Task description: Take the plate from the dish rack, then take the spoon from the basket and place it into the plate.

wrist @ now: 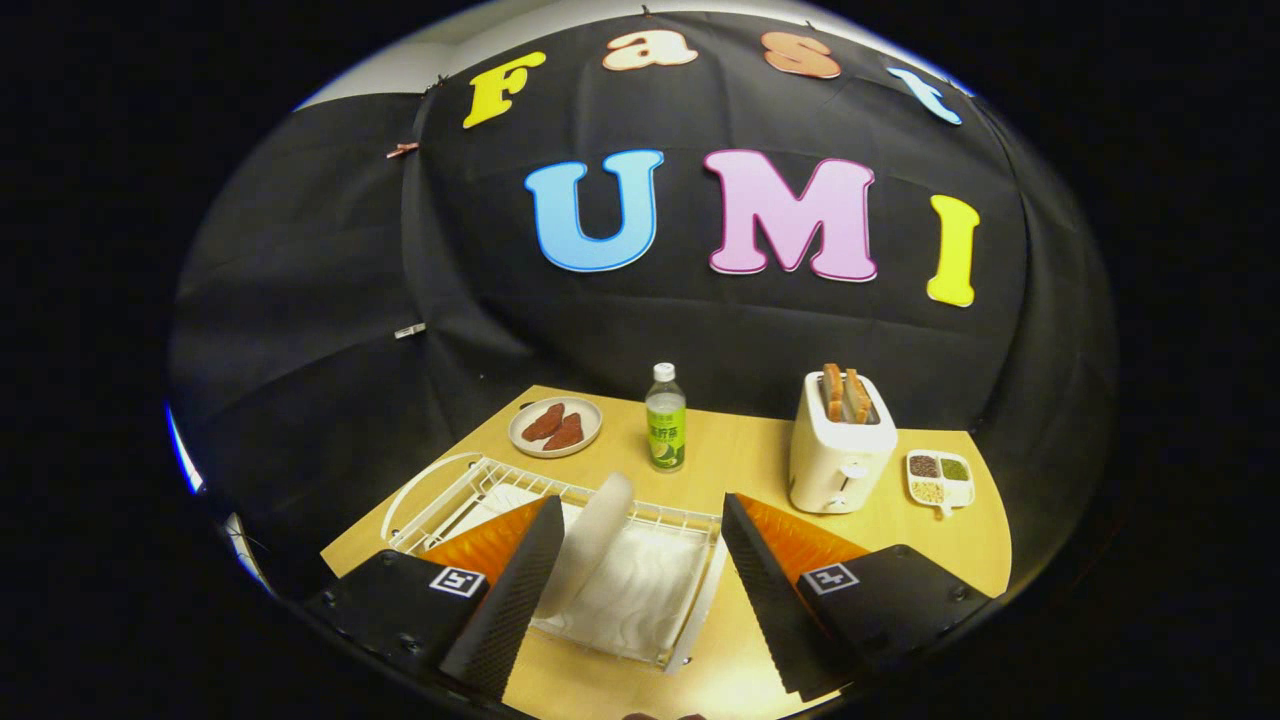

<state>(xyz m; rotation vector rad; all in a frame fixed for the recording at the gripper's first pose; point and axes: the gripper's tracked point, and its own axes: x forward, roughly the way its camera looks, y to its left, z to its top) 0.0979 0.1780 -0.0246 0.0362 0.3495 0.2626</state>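
Your claw [640,560] stands wide apart, its left finger [505,600] covering the lower edge of the plate [598,530] in the dish rack [660,520]. The rack's left end is partly hidden too. The bottle [665,425] label is too small to read.

1. The gripper view rides on the gripper [640,555] and looks forward and slightly down along its two spread fingers, which frame the scene at 7 and 5 o'clock.
2. It sits close above the near end of the wooden table [740,455], with the dish rack [640,590] just ahead.
3. It faces the black cloth wall [330,300] at 12 o'clock, beyond the table.
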